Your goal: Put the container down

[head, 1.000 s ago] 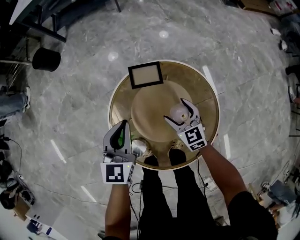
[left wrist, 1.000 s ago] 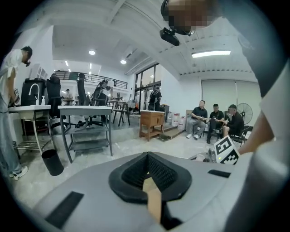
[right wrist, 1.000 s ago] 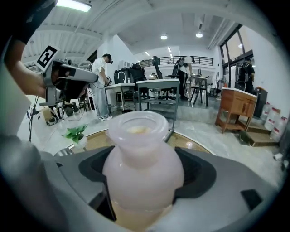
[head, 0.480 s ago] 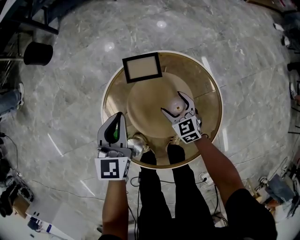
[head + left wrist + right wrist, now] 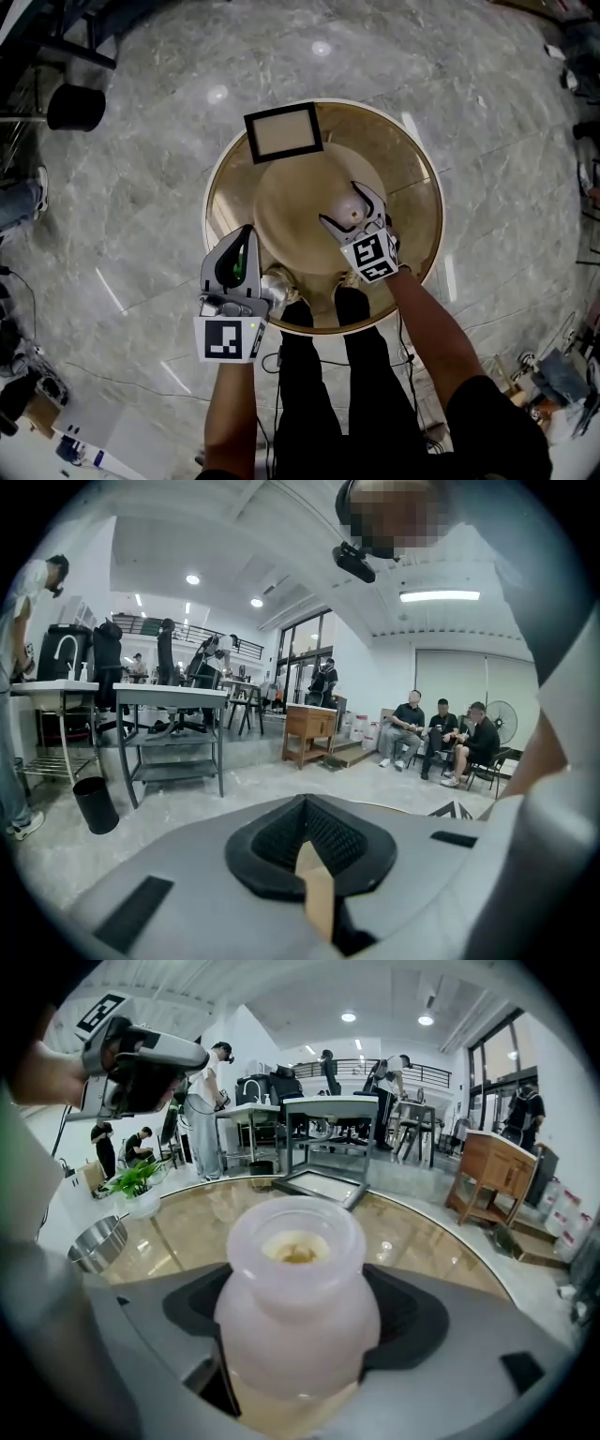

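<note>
Frosted white plastic container (image 5: 296, 1307): neck open, yellowish contents inside, upright over middle of round golden table (image 5: 417, 202). Right gripper (image 5: 345, 207): jaws part-open, clamped on container body. Left gripper (image 5: 309, 855): jaws together, empty, over table's near edge.

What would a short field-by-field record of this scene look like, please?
surface: round gold-toned table
right tool: shut on the container, over the table
container: translucent white jar, no lid, yellowish contents
left tool: at the table's near edge, shut on a thin tan strip
also on table: black-framed panel, metal bowl, small potted plant
</note>
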Tool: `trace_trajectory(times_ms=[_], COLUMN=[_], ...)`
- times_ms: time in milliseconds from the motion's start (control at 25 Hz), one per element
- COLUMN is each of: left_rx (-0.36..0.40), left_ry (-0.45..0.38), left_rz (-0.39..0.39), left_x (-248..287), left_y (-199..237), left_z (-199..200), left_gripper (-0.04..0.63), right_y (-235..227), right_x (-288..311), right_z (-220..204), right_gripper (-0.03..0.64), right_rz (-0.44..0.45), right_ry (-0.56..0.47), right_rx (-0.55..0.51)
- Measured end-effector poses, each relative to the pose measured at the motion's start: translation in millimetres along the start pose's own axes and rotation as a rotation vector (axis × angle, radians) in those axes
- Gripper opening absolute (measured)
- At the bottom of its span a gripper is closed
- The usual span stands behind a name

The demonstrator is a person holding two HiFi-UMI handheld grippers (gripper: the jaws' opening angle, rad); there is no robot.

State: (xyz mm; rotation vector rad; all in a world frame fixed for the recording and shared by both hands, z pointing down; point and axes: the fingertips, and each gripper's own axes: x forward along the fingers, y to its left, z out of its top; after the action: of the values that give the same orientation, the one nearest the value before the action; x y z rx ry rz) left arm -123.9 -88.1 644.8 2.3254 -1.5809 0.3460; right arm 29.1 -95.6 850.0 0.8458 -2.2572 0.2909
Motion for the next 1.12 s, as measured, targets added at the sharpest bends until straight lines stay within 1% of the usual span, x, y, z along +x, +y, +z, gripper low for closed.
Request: trace_trajectory(times_ms=[120,320,440,520,680,800,880,1000,1120], left_rx=[0.003,0.01,0.013,0.013,0.022,0.062,0.091,0.097,0.1], left_ry=[-0.014,-0.028,-0.037,-0.04,-0.068,-0.071,-0.067,-0.102,-0.108], left_rz=[-0.004,0.004,0.002,-0.004,-0.006,0.004,0.0,-0.006,-0.003], left_x=[-7.3,-23.2,-36.9,-45.1,-63.0,-80.5,-94.8,-117.2,-136.2], left_y=[-3.0,-2.6,-6.2,-11.6,-24.9,-35.7,-47.4,-60.1,-66.1], left_z=[11.9,36.2,58.3,73.6,111.2,141.0,164.3,192.0,207.9], left_gripper=[-0.002,-0.002,-0.002,-0.002,-0.002,-0.002,-0.002,-0.002,-0.002], right_y=[1.7,1.1,1.7,2.6,9.0,15.9,21.8,32.3,39.7], right_x=[-2.3,-26.6,-60.1,-87.2,-143.2,-186.3,-218.6,-267.0,-308.0], right_z=[1.4,21.7,53.3,82.0,149.4,199.8,232.1,274.2,306.2], right_gripper=[0.414,0.414,0.413,0.413,0.41,0.371,0.328,0.251,0.181], right_rz=[0.02,-0.005,-0.028,-0.04,-0.023,-0.015,-0.02,-0.037,-0.055], right_ry=[0.008,-0.008,-0.048,-0.089,-0.202,-0.273,-0.327,-0.395,-0.435], right_rx=[0.029,0.028,0.028,0.016,0.01,-0.017,-0.033,-0.045,-0.068])
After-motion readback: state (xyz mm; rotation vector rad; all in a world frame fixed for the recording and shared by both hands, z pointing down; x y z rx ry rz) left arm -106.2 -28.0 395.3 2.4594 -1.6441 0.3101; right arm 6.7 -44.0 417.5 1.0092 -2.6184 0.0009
